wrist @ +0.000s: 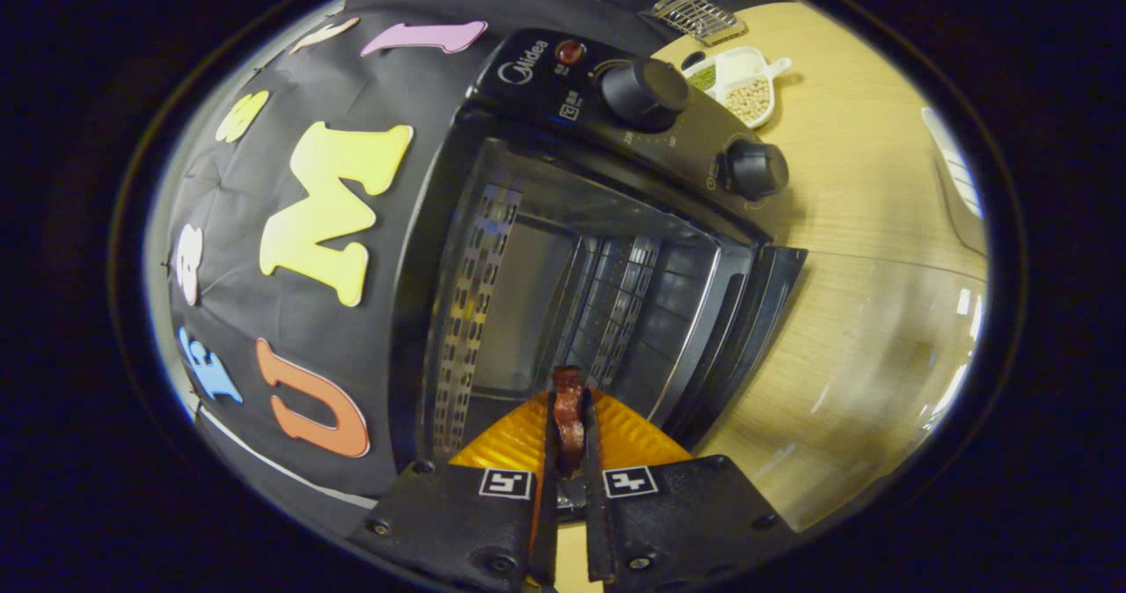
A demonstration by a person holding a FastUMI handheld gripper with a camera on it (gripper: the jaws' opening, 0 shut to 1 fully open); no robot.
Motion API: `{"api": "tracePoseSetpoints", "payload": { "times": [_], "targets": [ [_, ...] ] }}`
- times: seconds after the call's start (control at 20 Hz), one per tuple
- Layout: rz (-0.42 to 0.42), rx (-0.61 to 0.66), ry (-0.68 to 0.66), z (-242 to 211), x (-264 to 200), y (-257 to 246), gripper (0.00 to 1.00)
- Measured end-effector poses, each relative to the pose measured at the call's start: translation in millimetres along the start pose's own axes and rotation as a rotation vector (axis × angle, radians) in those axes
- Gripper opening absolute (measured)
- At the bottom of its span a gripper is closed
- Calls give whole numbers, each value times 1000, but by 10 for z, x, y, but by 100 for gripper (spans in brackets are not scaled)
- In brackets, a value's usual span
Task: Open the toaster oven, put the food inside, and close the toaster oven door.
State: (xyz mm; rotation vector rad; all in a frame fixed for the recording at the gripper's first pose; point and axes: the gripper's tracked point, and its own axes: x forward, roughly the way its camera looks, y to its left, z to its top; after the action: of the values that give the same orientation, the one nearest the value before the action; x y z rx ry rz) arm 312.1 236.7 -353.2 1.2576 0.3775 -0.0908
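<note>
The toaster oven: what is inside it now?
The toaster oven stands open. Inside show perforated side walls and a bare back wall; no food lies there. The gripper, shut on the food piece, hides the floor's front part.

Gripper-mounted fisheye looks, seemingly tilted, close into the open toaster oven (pixel 607 294).

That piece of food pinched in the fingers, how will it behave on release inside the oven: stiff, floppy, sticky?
The food is a thin, dark reddish strip clamped on edge between the fingers, so it is probably light. Its free end stands past the tips without drooping, which suggests it is fairly stiff. The surface looks glossy, so it may cling to a pad on release into the open toaster oven.
</note>
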Motion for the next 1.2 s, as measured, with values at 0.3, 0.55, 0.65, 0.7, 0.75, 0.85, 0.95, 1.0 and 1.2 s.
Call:
{"api": "tracePoseSetpoints", "payload": {
  "times": [0.3,0.55,0.65,0.7,0.75,0.85,0.95,1.0,1.2],
  "targets": [
    [-73,-243,-13,65,128,-79,25],
    [-132,-536,-16,201,24,-141,49],
    [-136,-645,-6,205,-54,-114,68],
    [-149,-694,-4,228,-89,-150,83],
    [-150,-733,-7,258,-140,-159,98],
    [-145,-771,-8,299,-233,-159,98],
    [-138,-786,4,292,-353,-116,98],
    [-132,-795,16,283,-422,-114,97],
    [-122,-873,51,320,-764,-132,98]
  ]
}}
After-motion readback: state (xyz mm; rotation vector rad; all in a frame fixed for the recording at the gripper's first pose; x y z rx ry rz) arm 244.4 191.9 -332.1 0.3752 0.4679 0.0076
